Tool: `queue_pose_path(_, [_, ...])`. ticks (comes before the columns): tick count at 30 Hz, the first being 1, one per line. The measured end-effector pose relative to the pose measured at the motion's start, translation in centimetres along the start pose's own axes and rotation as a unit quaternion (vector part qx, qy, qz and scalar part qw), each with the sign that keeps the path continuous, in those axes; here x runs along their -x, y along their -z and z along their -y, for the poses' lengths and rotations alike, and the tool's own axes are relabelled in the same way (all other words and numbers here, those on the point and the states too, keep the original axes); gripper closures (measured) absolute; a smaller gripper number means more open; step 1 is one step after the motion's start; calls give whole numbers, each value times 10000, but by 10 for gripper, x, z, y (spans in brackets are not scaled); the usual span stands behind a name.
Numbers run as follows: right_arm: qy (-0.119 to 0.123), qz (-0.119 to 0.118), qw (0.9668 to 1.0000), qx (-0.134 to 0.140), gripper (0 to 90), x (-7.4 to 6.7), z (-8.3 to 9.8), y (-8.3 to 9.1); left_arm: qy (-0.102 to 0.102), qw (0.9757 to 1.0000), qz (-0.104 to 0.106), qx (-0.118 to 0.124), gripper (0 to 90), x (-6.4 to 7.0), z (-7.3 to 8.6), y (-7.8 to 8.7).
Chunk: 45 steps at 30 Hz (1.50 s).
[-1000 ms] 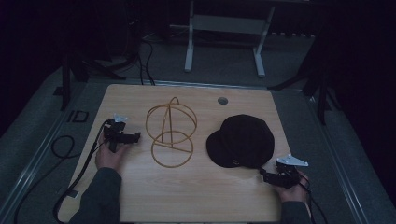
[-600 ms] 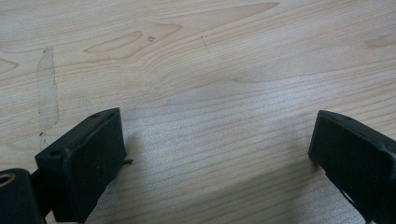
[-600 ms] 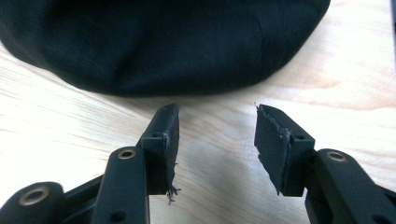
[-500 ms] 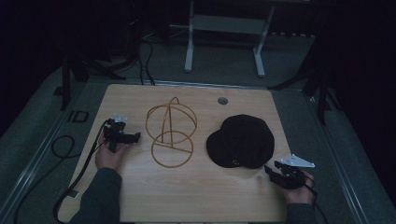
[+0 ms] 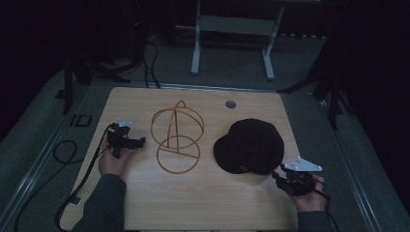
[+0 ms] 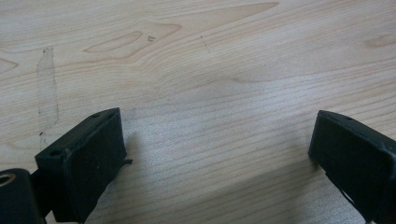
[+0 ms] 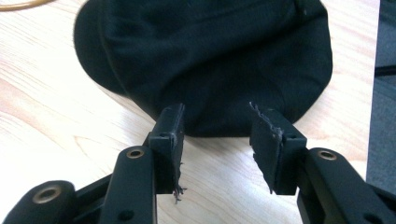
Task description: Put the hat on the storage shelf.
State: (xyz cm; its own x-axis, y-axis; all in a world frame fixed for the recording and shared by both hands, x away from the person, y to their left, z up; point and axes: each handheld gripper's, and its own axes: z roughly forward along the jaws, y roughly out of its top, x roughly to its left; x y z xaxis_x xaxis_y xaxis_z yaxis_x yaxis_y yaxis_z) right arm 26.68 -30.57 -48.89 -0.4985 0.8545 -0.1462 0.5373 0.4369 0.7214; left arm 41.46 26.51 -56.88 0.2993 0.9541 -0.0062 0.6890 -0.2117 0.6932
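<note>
A black cap [image 5: 251, 145] lies on the right half of the wooden table [image 5: 203, 203]. A gold wire dome stand [image 5: 176, 140] rises at the centre. My right gripper [image 5: 279, 176] hovers at the cap's near right rim. In the right gripper view its jaws have just been closing and stand half apart [image 7: 217, 140] at the cap's [image 7: 210, 51] edge, with nothing pinched between the pads. My left gripper [image 5: 140, 141] rests left of the stand, pointing toward it. Its jaws [image 6: 217, 154] are wide open over bare wood.
A round cable hole [image 5: 230, 104] sits near the table's far edge. A cable [image 5: 82, 179] trails from the left gripper off the near left corner. A white frame [image 5: 232, 29] and dark stands lie on the floor beyond the table.
The right hand has lifted and drifted slightly right, away from the cap's rim. The left hand and the cap have not moved.
</note>
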Motion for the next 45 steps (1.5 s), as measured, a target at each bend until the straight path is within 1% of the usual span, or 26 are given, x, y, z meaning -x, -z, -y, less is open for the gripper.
queue_pose_path(3, [77, -5, 10000, 4, 540, -4, -6, 3, 0, 10000, 0, 0, 32, 0, 0, 0])
queue_pose_path(6, [205, 3, 9998, -11, 535, -9, -12, 5, 0, 10000, 0, -1, 32, 0, 0, 0])
queue_pose_path(9, [271, -52, 9996, -56, 526, -14, -18, 5, 0, 10000, 0, 1, 32, 0, 0, 0])
queue_pose_path(11, [297, -132, 9994, -118, 528, -16, -22, 4, 0, 10000, 0, 0, 32, 0, 0, 0])
queue_pose_path(14, [379, -170, 9991, -125, 523, -21, -26, 3, 1, 10000, 0, 1, 33, 0, 0, 0])
queue_pose_path(17, [407, -217, 9989, -127, 517, -24, -32, 3, -1, 10000, 0, -1, 32, 0, 0, 0])
queue_pose_path(23, [469, -187, 9986, -178, 503, -29, -44, 0, -1, 10000, 1, 0, 33, 0, 0, 0])
queue_pose_path(33, [729, -222, 9969, -183, 480, -41, -62, -7, 1, 10000, 1, -1, 32, 0, 0, 0])
queue_pose_path(41, [739, -241, 9967, -251, 486, -47, -76, -15, 1, 10000, 1, -1, 32, 0, 0, 0])
queue_pose_path(45, [818, -241, 9959, -302, 484, -48, -82, -18, 3, 10000, 2, -1, 32, 0, 0, 0])
